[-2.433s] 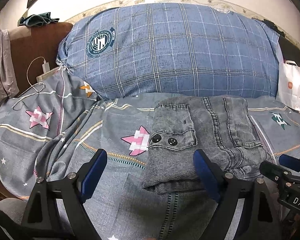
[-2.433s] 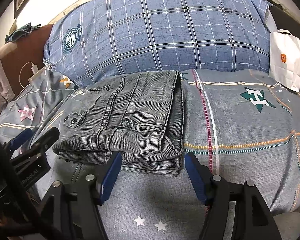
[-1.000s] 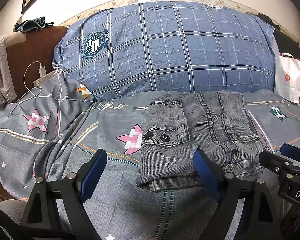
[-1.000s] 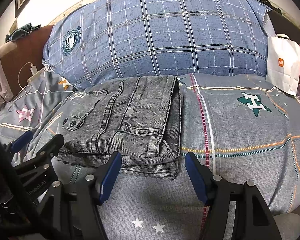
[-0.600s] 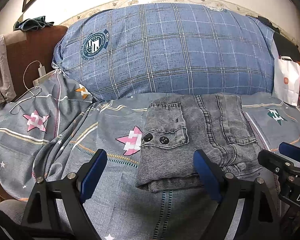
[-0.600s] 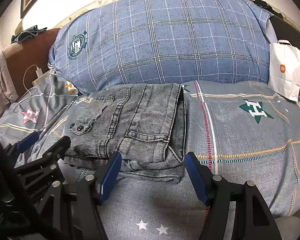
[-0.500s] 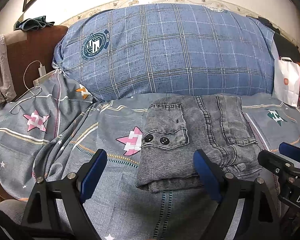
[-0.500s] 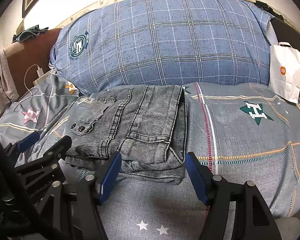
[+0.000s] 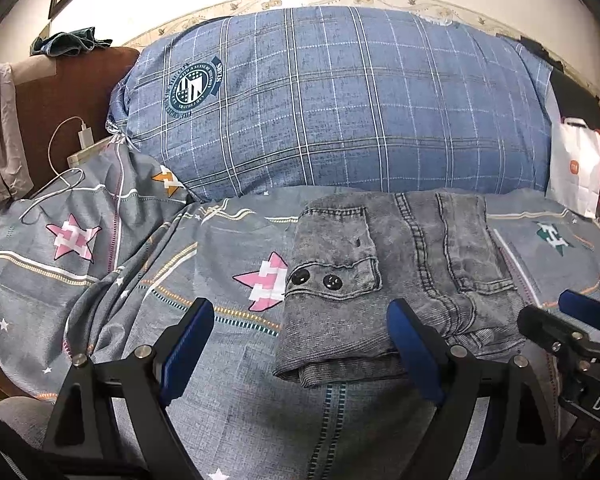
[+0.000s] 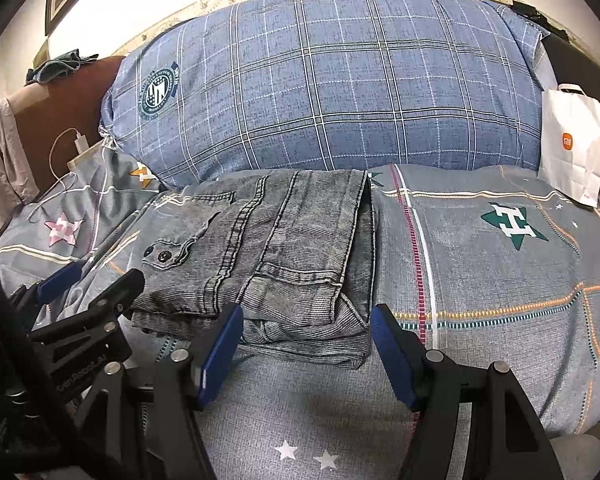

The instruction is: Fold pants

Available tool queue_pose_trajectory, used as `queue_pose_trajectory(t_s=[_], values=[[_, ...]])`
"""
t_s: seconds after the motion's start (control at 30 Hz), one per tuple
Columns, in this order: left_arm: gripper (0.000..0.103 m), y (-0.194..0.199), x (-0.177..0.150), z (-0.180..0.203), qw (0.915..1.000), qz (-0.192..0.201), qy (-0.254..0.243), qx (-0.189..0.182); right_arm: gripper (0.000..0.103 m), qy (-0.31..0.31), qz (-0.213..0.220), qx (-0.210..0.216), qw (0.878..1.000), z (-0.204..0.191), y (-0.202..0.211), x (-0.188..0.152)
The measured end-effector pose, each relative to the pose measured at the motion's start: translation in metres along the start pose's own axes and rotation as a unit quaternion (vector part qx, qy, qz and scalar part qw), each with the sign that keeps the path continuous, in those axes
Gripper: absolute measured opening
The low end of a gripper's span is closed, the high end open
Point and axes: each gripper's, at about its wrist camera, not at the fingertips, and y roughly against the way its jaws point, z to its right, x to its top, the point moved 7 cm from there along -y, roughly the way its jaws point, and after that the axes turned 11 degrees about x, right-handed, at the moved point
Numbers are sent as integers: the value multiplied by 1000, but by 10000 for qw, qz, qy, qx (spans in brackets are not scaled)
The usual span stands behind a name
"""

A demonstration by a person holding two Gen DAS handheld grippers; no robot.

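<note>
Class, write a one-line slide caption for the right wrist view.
Folded grey jeans lie on the bed before an open hand-held gripper.

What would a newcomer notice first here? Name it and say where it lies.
The folded grey pants draw the eye first, lying as a compact bundle on the star-patterned bedspread. Behind them rises a big blue plaid pillow, with a white paper bag at its right end. The left gripper and right gripper hang open, empty, before the bundle's near edge.

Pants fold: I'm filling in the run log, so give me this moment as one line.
pants: folded, lying on bed | left gripper: open, empty, near pants | right gripper: open, empty, near pants | step: fold looks done
</note>
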Motion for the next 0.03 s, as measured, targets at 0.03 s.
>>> queue_pose_trajectory(t_s=[0.03], values=[[88,0,0,-1,10000,-2,21,21,70,1,-12,-2,10000,0,0,0]])
